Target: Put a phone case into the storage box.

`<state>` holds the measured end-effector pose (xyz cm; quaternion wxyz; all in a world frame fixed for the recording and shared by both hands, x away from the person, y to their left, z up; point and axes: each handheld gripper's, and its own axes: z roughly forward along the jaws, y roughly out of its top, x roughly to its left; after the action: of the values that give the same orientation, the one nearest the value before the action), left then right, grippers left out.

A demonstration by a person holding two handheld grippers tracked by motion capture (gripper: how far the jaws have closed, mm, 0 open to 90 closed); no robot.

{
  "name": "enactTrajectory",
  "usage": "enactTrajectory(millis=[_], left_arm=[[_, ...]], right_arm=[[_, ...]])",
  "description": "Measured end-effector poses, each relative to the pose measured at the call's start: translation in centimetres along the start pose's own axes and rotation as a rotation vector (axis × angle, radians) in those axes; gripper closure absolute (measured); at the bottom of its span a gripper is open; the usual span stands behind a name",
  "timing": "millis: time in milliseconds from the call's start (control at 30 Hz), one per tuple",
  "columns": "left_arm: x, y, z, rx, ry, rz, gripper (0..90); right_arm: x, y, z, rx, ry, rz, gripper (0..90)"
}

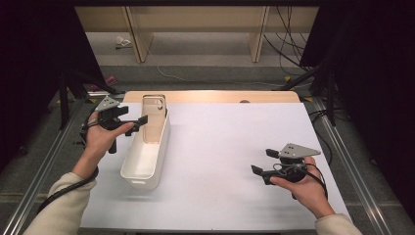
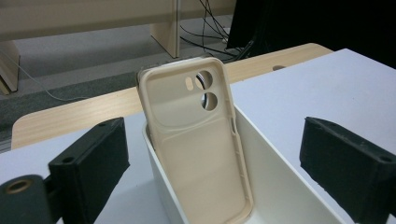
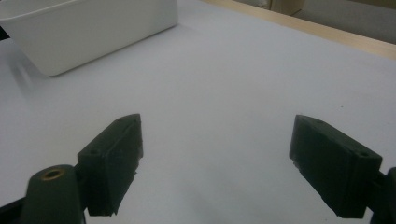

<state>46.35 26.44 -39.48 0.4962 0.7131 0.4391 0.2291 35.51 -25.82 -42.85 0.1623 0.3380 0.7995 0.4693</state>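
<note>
The phone case (image 1: 154, 117) stands on end inside the white bin (image 1: 145, 156), its top leaning against the bin's far end wall so that the camera cutouts rise above the rim. It rests there by its own weight: the narrow trough keeps its foot from sliding and the end wall props its back, so nothing needs to hold it. In the high view the bin sits at about 9 o'clock on the white surface (image 1: 220, 147), its long axis running toward 12 o'clock, and the case fills the 12 o'clock end.

The left gripper (image 1: 137, 121) hovers just beside that end of the bin, at the case's 9 o'clock, with its jaws spread wide and nothing between them. In the left gripper view the case (image 2: 196, 140) stands well beyond the two black pads, touching neither, which reads as a release already made and the gripper standing clear so as not to knock the case over.

The right gripper (image 1: 266, 161) lies low at about 4 o'clock on the surface, well apart from the bin. Its jaws also stand wide and empty, aimed across the bare sheet toward the bin (image 3: 88, 32) at 10 o'clock in its own view. My judgement is that it is parked out of the way, since the work here needs one hand.

Count: one phone case, one bin, two grippers, both empty.
</note>
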Motion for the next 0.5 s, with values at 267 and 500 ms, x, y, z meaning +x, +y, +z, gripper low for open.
enactTrajectory(millis=[267,500], left_arm=[[-0.8,-0.7,-0.9,-0.01,-0.011,-0.006,0.8],[-1.6,-0.8,-1.8,-0.012,-0.013,0.027,0.0]], right_arm=[[0.0,0.0,0.0,0.0,-0.001,-0.001,17.6],[-0.1,0.0,0.0,0.002,-0.005,0.001,17.3]])
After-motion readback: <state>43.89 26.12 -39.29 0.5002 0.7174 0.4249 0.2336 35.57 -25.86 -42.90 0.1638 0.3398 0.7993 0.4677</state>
